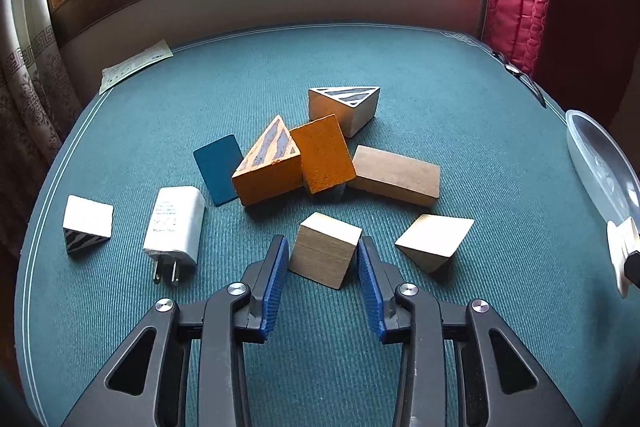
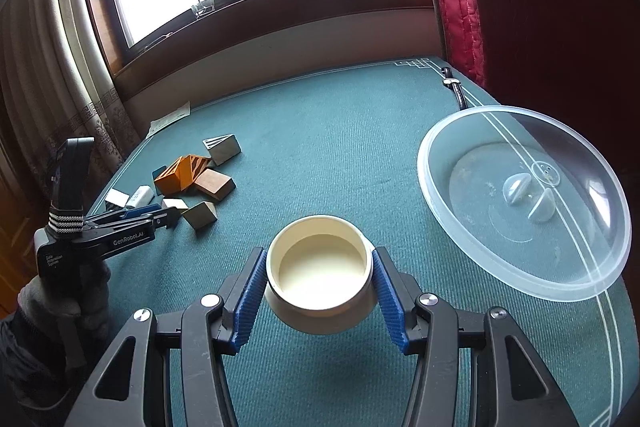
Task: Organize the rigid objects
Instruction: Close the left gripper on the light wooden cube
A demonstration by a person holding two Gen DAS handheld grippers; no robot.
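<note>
In the left wrist view, the left hand-held gripper [image 1: 323,255] has its jaws closed in around a small plain wooden block [image 1: 325,254] near the front edge of the green counter [image 1: 500,131], with both blue pads at the block's sides and seemingly touching it, so I judge that this block is only now being gripped. The other blocks, an orange striped wedge [image 1: 267,167] among them, and a white charger [image 1: 175,227] lie scattered, unsorted, toward the middle and left edge.

In the right wrist view, the right hand-held gripper [image 2: 320,283] is partly open and clamped on an empty cream cup [image 2: 320,273] held just above the counter near its front edge. A clear round lid [image 2: 524,207] lies by the right edge with nothing in it, so I think that almost all of the organizing is still to be done.
</note>
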